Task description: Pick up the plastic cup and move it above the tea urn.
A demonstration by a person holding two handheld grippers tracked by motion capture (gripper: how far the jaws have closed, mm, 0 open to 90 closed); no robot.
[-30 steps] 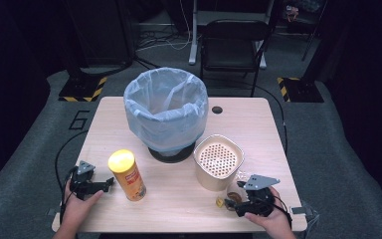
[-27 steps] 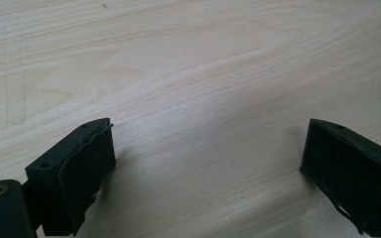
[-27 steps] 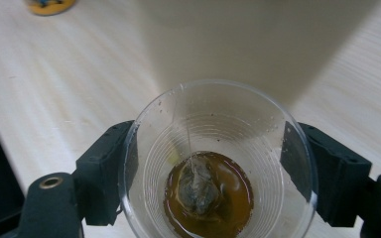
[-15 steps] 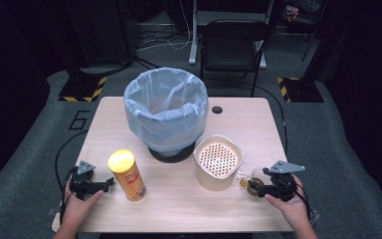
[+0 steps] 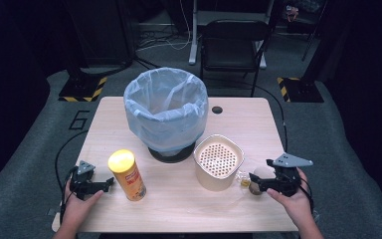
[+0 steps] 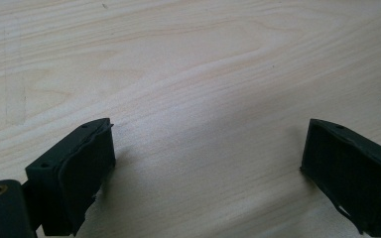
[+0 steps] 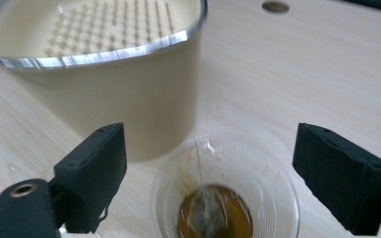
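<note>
Fingers spread around a clear cup with a tea bag

Counting from my left: one left gripper (image 5: pixel 107 182), one yellow-lidded can (image 5: pixel 127 175), one bin (image 5: pixel 165 110) lined with a pale blue bag, one cream container (image 5: pixel 218 163) with a perforated insert, one clear plastic cup (image 5: pixel 244 181), one right gripper (image 5: pixel 253 182), all on one wooden tabletop (image 5: pixel 238 115).

The cup is small, transparent and thin-walled, with amber liquid and a soggy tea bag at the bottom and a string running up its inside. In the right gripper view the cup (image 7: pixel 225 191) stands just beside the cream container (image 7: pixel 106 74), on its near side, close to the tabletop's right front edge.

My left hand (image 5: pixel 79 206) rests at the front left, its gripper lying level and pointing toward the can; its fingers (image 6: pixel 84 173) stand apart over bare wood, holding nothing.

My right hand (image 5: pixel 291 201) holds its gripper level, pointing left at the cup. Its fingers (image 7: pixel 92 171) have just been opening and now stand wide either side of the cup, clear of its walls.
</note>
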